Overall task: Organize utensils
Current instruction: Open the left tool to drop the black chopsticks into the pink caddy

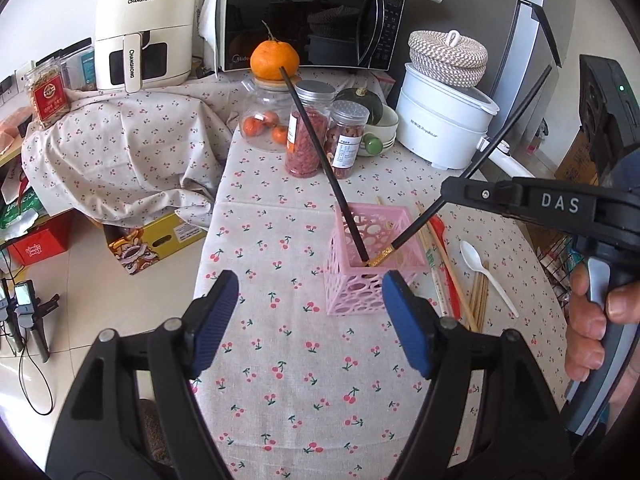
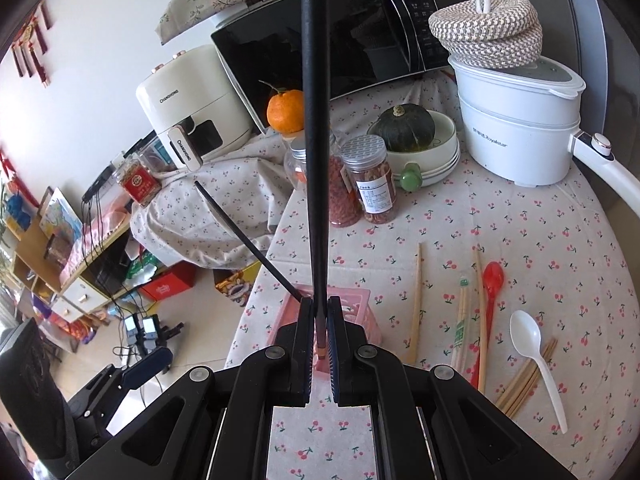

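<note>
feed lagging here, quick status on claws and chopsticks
Left claw open, idle. Right claw shut on black chopstick, tip in pink basket. Nothing blocking.

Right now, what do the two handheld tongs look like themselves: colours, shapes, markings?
Both are matte black plastic with triangular cut-out arms and round silver pivot pins. The left tongs carry ribbed dark blue pads. The right tongs also have ribbed bluish pads; their side, seen from the left wrist camera, reads "DAS" in white, above a grey handle.

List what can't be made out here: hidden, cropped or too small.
- Held black chopstick: top cropped, right wrist view.
- Pink basket: mostly hidden behind right gripper.
- Basket floor: walls hide it, left wrist view.
- Jar label text: too small.
</note>
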Available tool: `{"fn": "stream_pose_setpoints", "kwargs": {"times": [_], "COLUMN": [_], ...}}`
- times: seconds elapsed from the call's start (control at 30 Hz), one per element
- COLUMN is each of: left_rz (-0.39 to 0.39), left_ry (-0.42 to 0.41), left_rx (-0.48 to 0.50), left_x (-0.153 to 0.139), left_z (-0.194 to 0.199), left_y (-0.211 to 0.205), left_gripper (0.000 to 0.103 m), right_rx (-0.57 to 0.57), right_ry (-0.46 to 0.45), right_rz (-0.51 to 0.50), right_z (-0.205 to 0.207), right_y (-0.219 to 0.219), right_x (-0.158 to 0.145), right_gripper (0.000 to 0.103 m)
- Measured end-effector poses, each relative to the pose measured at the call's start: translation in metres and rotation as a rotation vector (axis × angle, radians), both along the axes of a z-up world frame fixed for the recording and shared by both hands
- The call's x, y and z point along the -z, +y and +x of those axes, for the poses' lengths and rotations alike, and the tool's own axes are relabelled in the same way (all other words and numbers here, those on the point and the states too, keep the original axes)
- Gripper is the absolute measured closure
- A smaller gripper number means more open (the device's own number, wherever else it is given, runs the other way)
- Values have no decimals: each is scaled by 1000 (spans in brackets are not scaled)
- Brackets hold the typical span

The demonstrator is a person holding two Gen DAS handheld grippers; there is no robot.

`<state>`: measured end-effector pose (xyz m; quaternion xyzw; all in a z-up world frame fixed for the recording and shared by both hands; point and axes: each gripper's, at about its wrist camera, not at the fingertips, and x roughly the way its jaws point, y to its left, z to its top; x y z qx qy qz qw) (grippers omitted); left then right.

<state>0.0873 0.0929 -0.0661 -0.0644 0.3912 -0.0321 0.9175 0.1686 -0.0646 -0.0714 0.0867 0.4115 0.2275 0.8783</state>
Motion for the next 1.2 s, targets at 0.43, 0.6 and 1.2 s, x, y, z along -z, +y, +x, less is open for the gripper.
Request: {"fn": "stream_pose_setpoints", "kwargs": {"times": [0.43,0.6,1.2], "left_rz": [-19,-33,68], "left_ry": [-9,-16,-163], "left_rx": [6,2,-74], "left_x": [-5,-10,-48], "left_z": [-3,-4,-35], "left_y": [-3,-4,-20], "left_gripper": [28,28,1], "right_rx": [28,66,215], "right_ry": [14,-13,-406], "right_rz": [-30,-4,-251], "right_z": [10,5,-79], "right_y": [6,-5,-26], "right_x": [10,-1,-63], "right_gripper": [93,56,0]}}
